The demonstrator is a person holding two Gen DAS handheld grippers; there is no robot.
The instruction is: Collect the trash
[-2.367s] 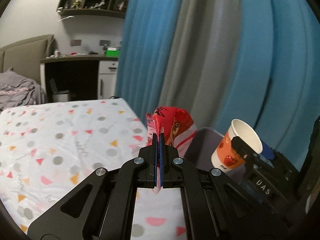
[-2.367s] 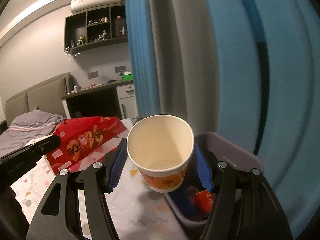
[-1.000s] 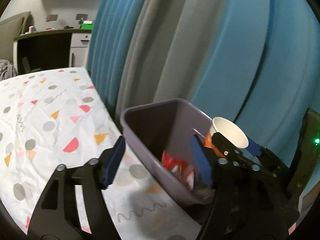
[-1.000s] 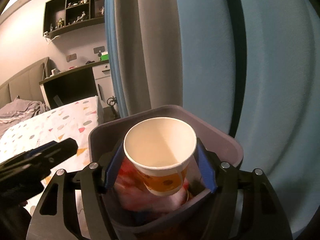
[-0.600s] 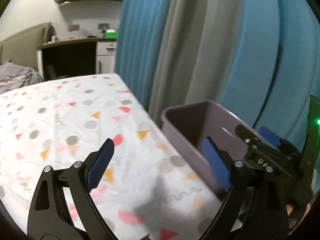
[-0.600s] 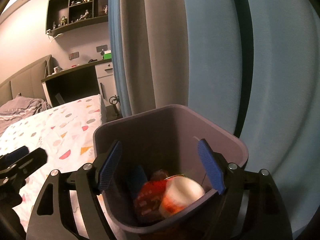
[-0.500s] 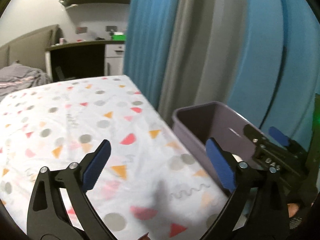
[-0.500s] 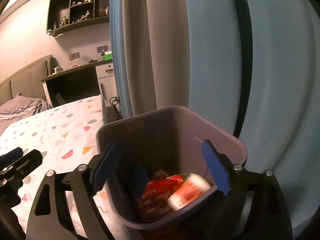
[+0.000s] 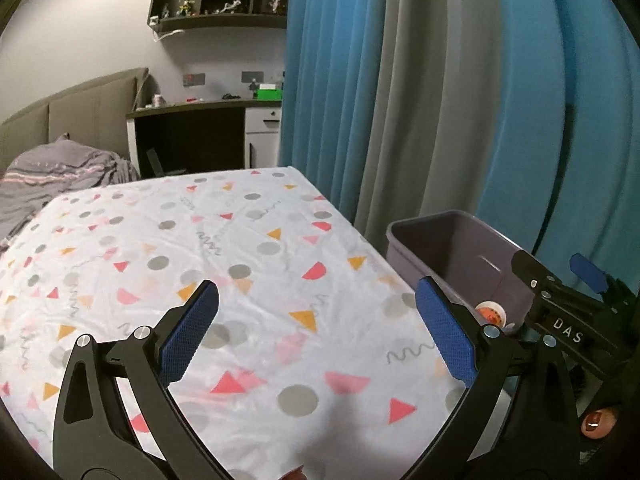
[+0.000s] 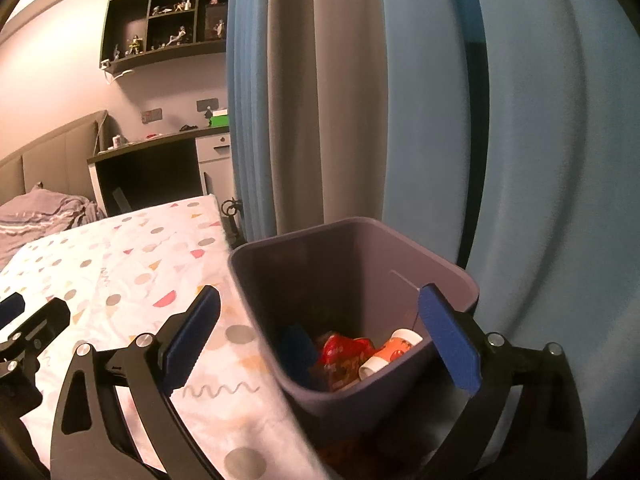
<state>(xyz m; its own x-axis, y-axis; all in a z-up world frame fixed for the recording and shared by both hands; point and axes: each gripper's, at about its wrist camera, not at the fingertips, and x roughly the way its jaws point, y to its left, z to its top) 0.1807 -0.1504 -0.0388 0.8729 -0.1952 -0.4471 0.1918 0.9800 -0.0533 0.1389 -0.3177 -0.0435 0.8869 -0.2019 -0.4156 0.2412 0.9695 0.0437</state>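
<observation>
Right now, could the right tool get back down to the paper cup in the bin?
Probably yes. The right tool is open and hangs over the open-topped bin. The paper cup lies on its side atop the red wrapper, uncovered, though close to the bin's wall.

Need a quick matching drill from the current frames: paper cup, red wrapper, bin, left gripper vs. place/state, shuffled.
Things:
1. paper cup
2. red wrapper
3. bin
4. left gripper

Place or state:
A. open, over the patterned bedsheet
B. on its side in the bin
C. stands beside the bed, in front of the curtain
D. crumpled in the bin, left of the cup

Pairs: 1-B, 2-D, 3-C, 4-A
</observation>
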